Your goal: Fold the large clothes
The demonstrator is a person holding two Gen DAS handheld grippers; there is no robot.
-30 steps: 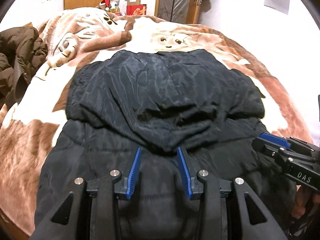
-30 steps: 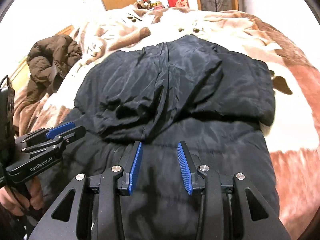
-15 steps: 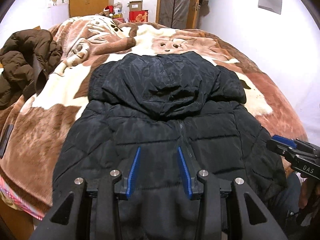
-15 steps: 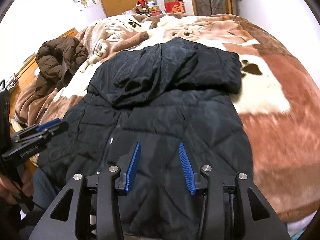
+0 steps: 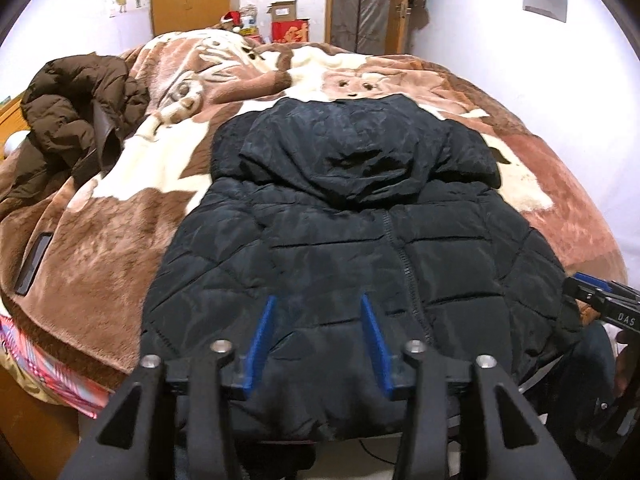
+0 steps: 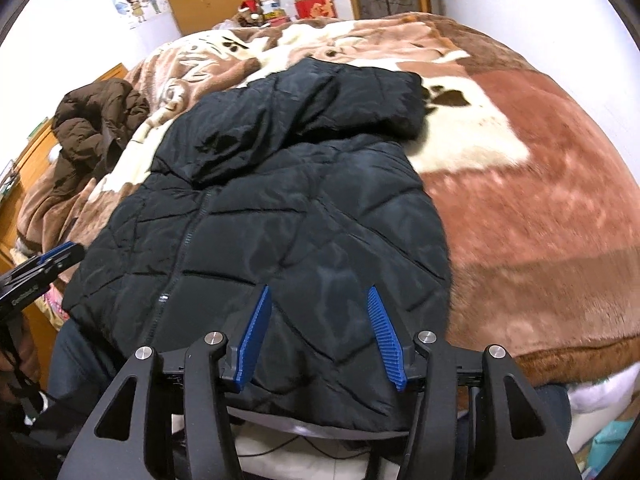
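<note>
bed blanket (image 5: 120, 240), black jacket (image 5: 360, 248) beyond left gripper (image 5: 318, 304)

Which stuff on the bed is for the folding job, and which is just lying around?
For the job:
- black puffer jacket, spread flat with its hood folded down
- left gripper, open
- right gripper, open
Both grippers' jaws have just been opening, with nothing between them.

Just lying about:
- brown jacket, heaped
- bear-print blanket
- cardboard box
</note>
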